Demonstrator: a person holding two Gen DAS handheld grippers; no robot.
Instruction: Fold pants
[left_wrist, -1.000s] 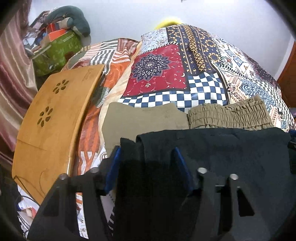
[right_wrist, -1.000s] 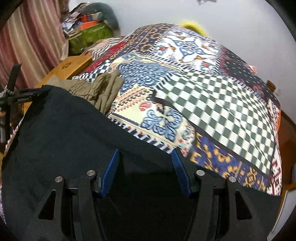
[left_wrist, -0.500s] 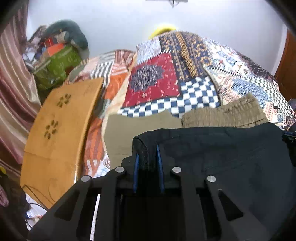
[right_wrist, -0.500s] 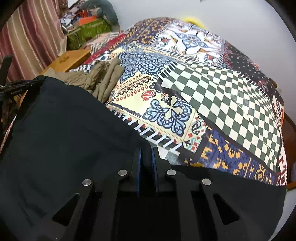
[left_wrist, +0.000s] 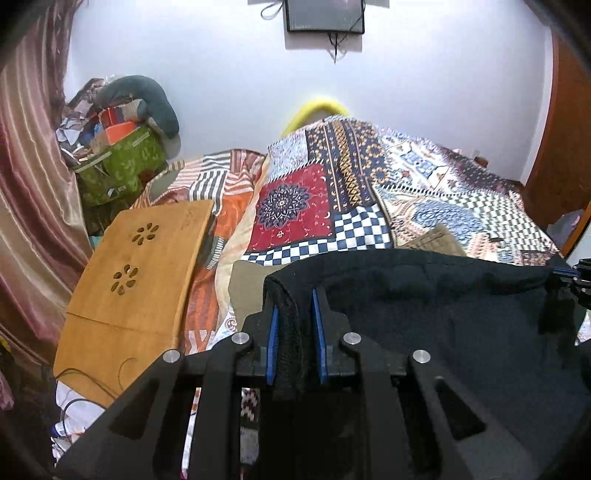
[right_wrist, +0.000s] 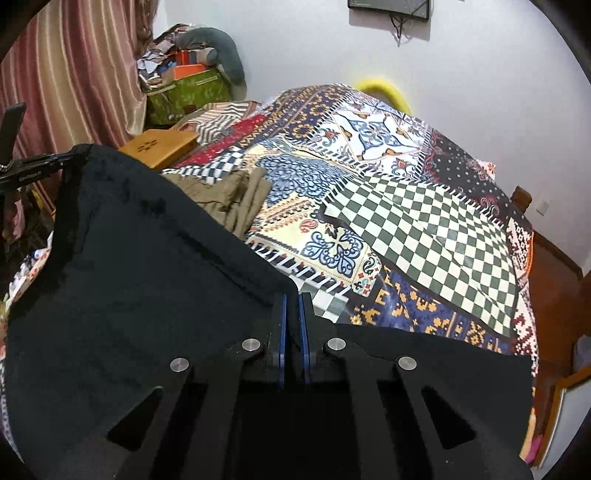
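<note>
Your left tool (left_wrist: 295, 325) was clenched on a bunched corner of the black pants (left_wrist: 443, 314), and your right tool (right_wrist: 293, 325) was clenched on the opposite corner of the same edge (right_wrist: 147, 277). The held edge stretched taut from tool to tool, lifted above the bed (right_wrist: 424, 221). Beyond it lay olive pants (right_wrist: 236, 199), directly ahead, likely the landing side.

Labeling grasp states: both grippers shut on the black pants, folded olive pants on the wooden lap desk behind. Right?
Wrong spot. The olive pants lie on the patchwork bedspread, beside the wooden lap desk, per the left wrist view. Left gripper and right gripper are shut on the black pants.
</note>
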